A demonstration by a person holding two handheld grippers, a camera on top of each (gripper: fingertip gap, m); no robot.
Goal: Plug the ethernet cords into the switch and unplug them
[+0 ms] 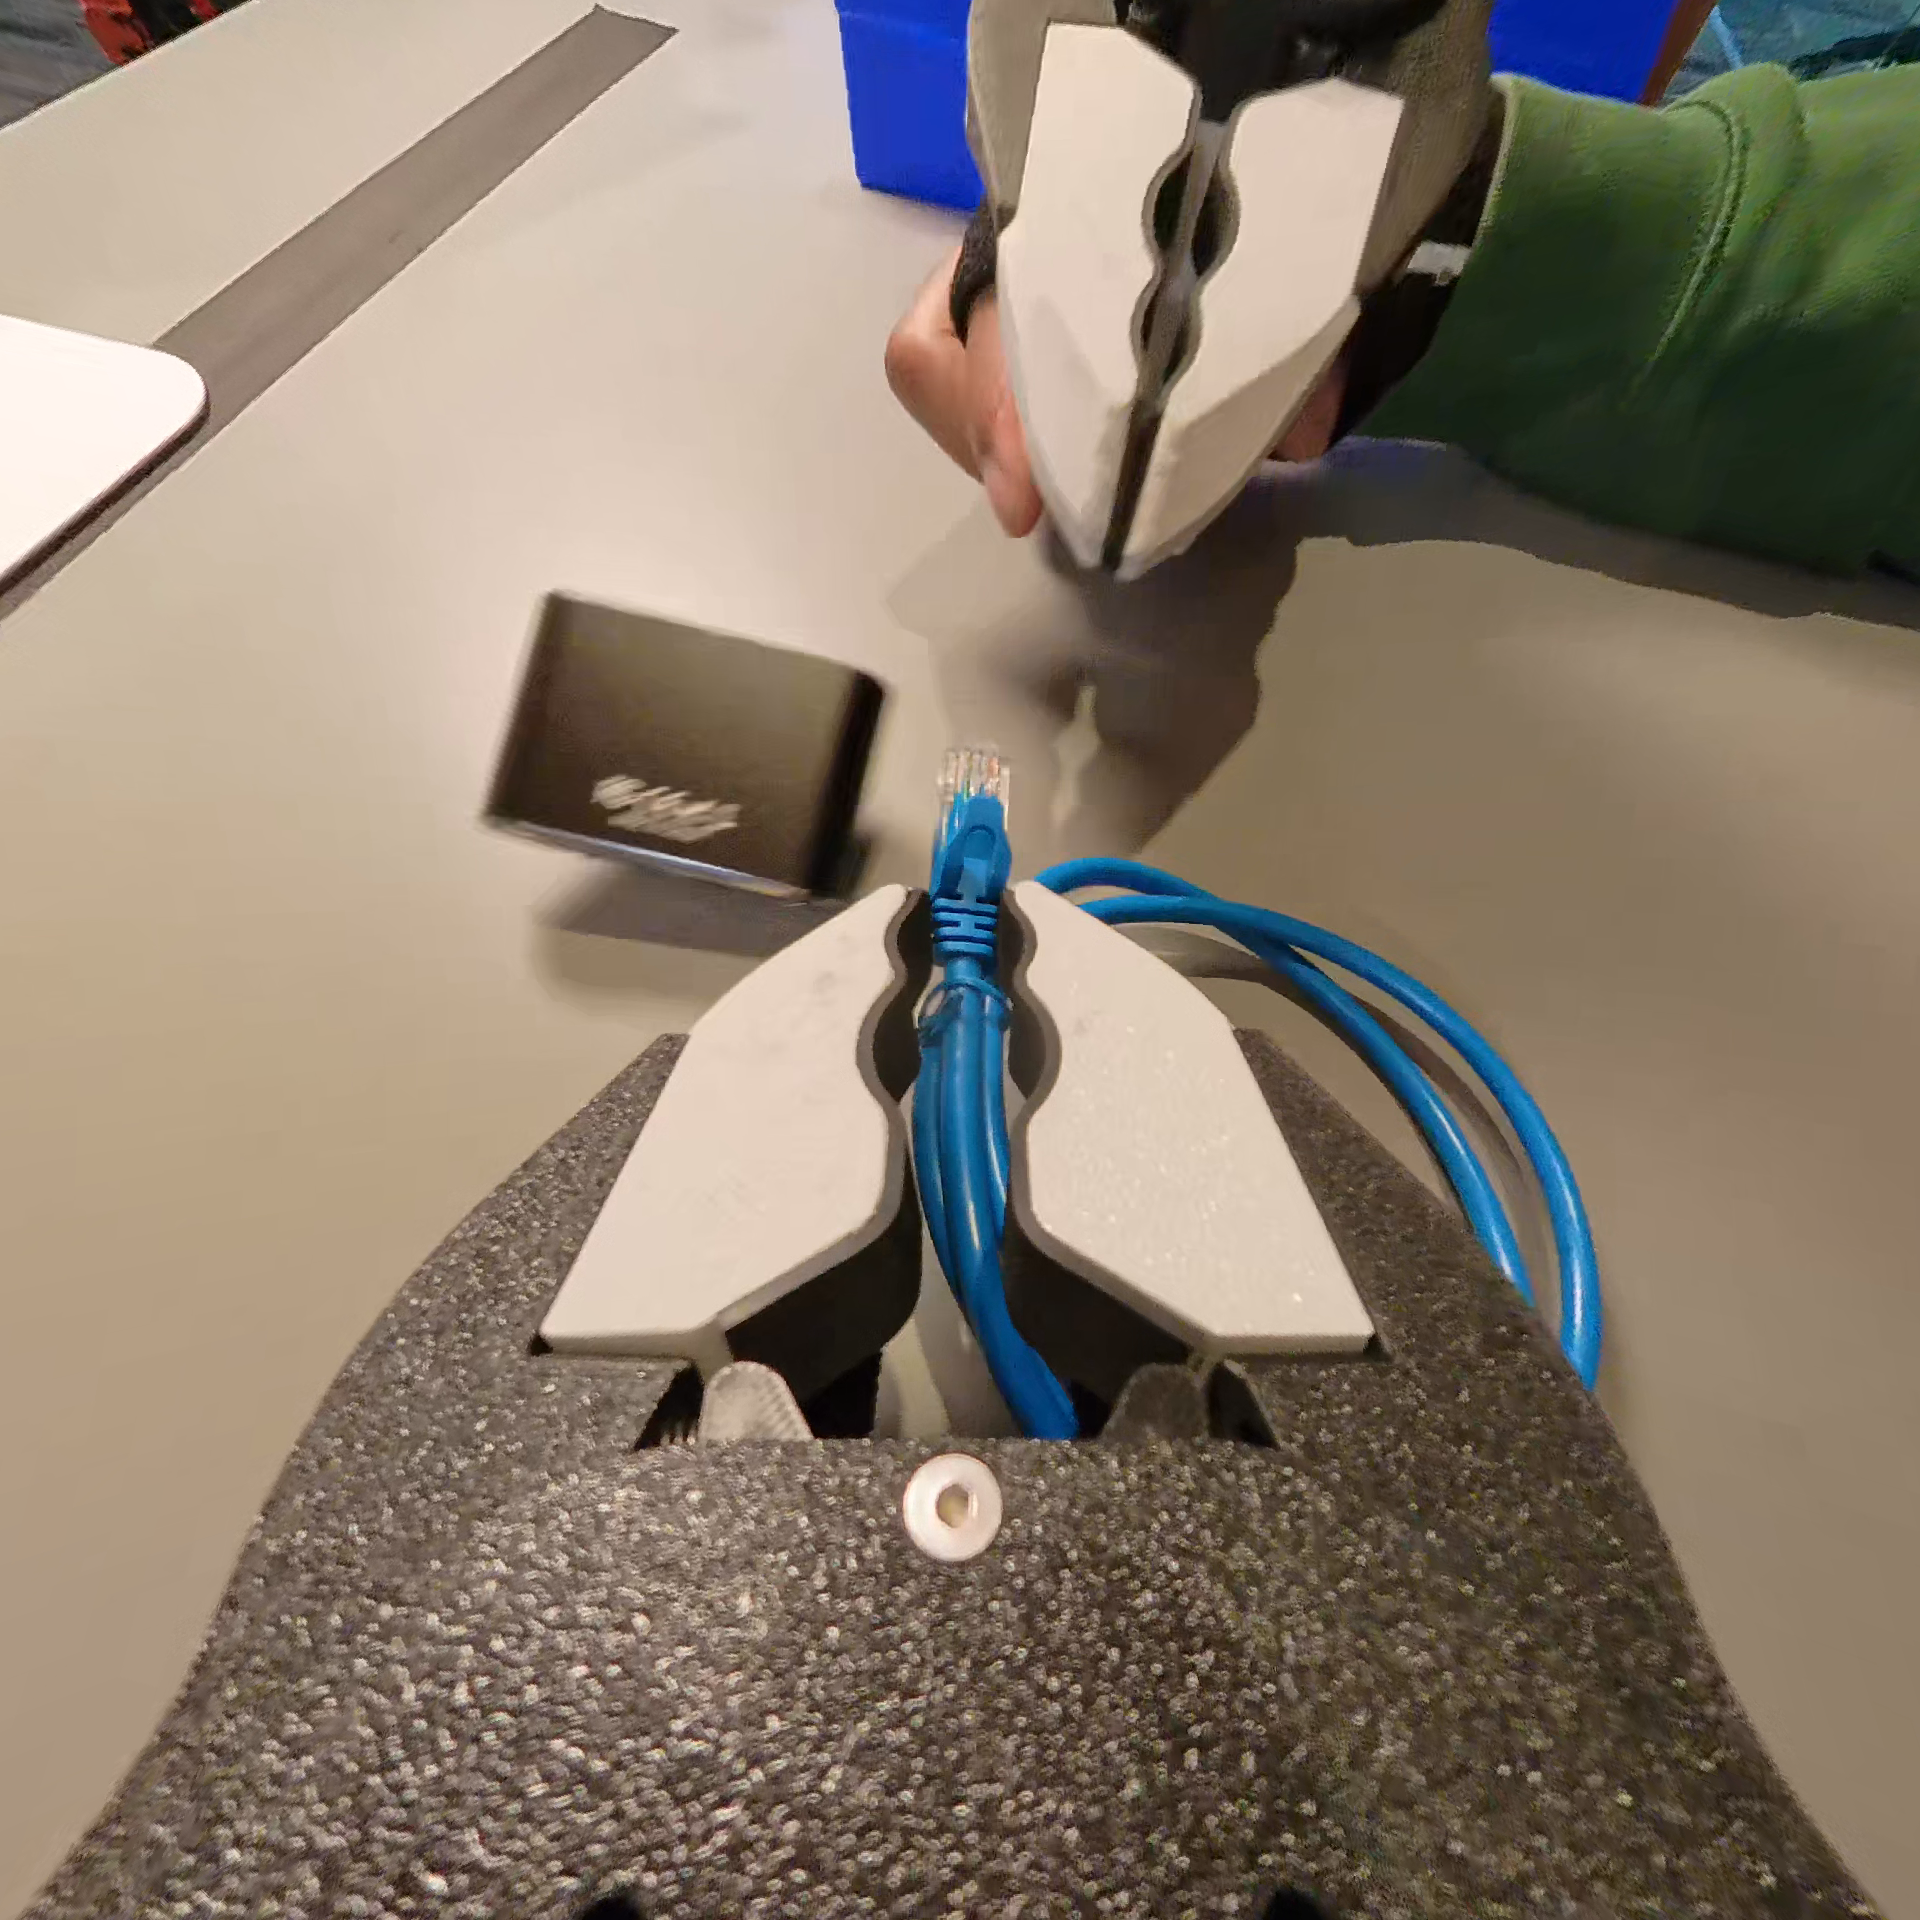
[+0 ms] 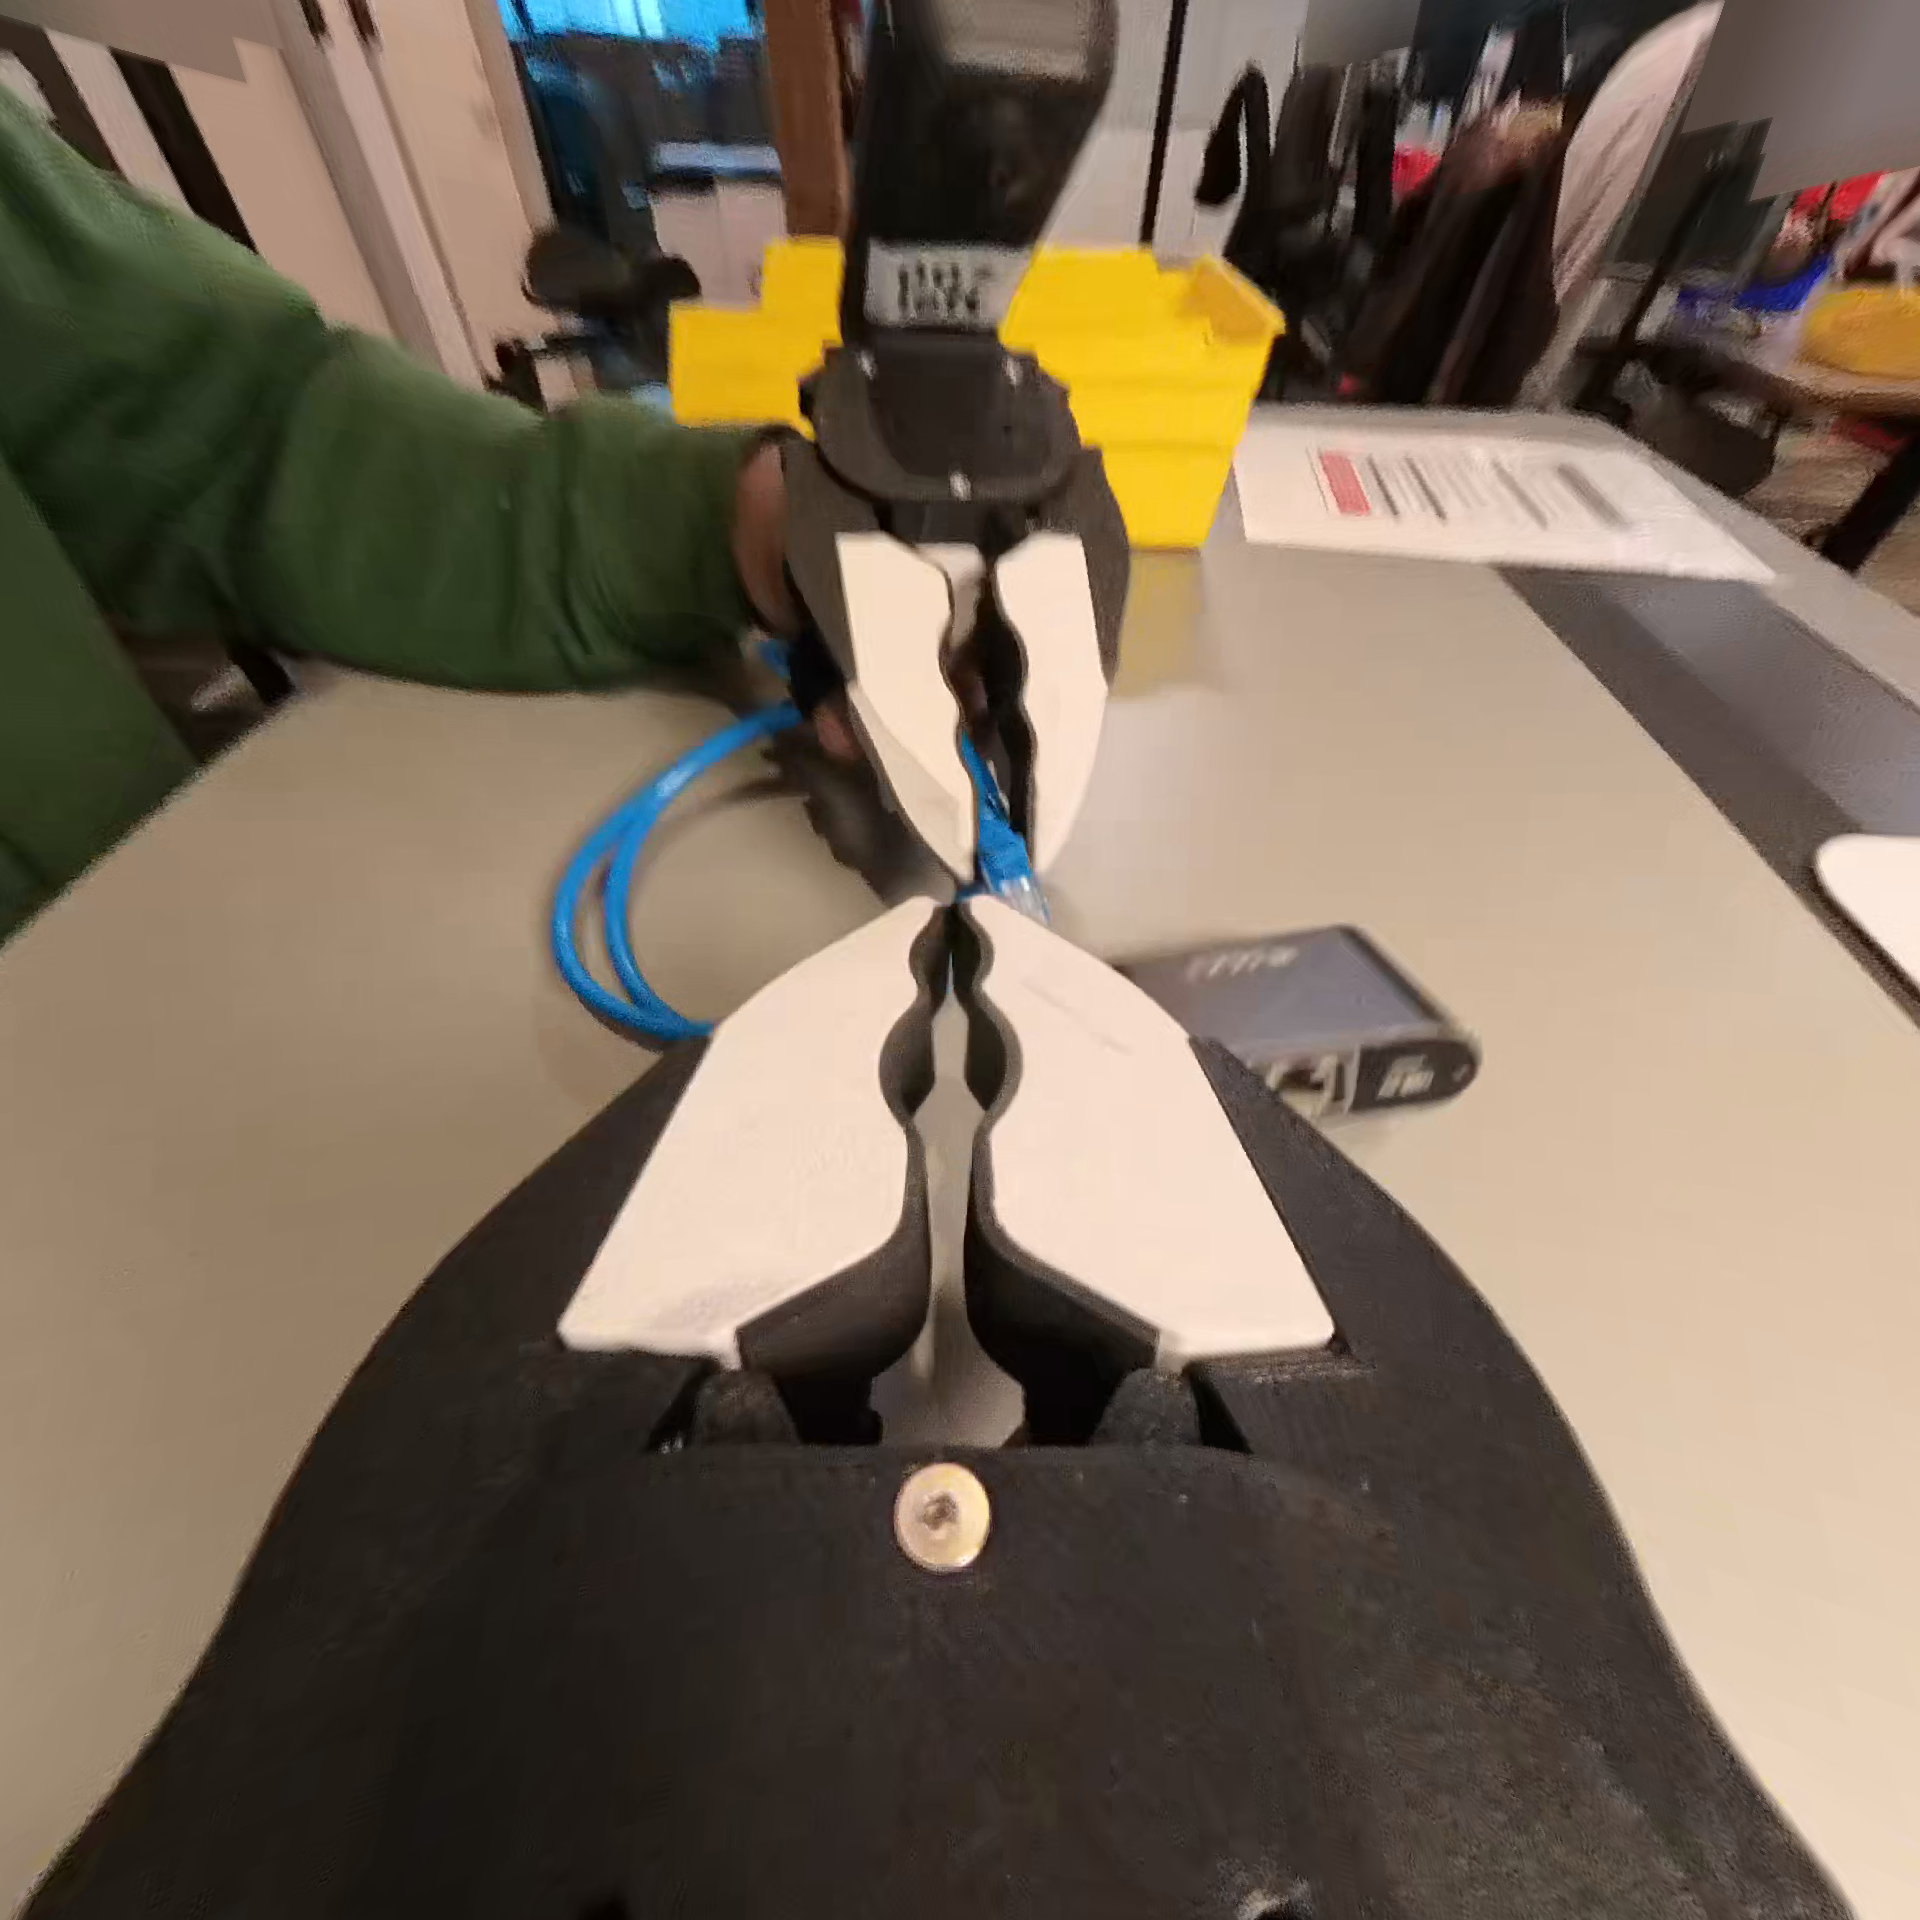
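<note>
My left gripper (image 1: 964,902) is shut on a blue ethernet cord (image 1: 971,1039) just behind its clear plug (image 1: 971,784), which sticks out forward above the table. The rest of the cord loops to the right (image 1: 1455,1039). The black switch (image 1: 686,748) lies on the table just left of the plug, apart from it. My right gripper (image 2: 954,914) is shut and empty; it faces the left gripper (image 2: 992,868) tip to tip, with the cord's plug (image 2: 1013,868) between them. The switch (image 2: 1309,1003) lies to the right, its ports facing me. The right gripper also shows in the left wrist view (image 1: 1112,561).
A blue bin (image 1: 914,104) stands at the table's far edge. A white flat object (image 1: 73,436) lies at the left. A yellow bin (image 2: 1143,416) and a sheet of paper (image 2: 1475,499) sit at the far side. Green sleeves (image 2: 312,520) hold both grippers. The tips of one gripper are about 6 centimetres away from the tips of the other.
</note>
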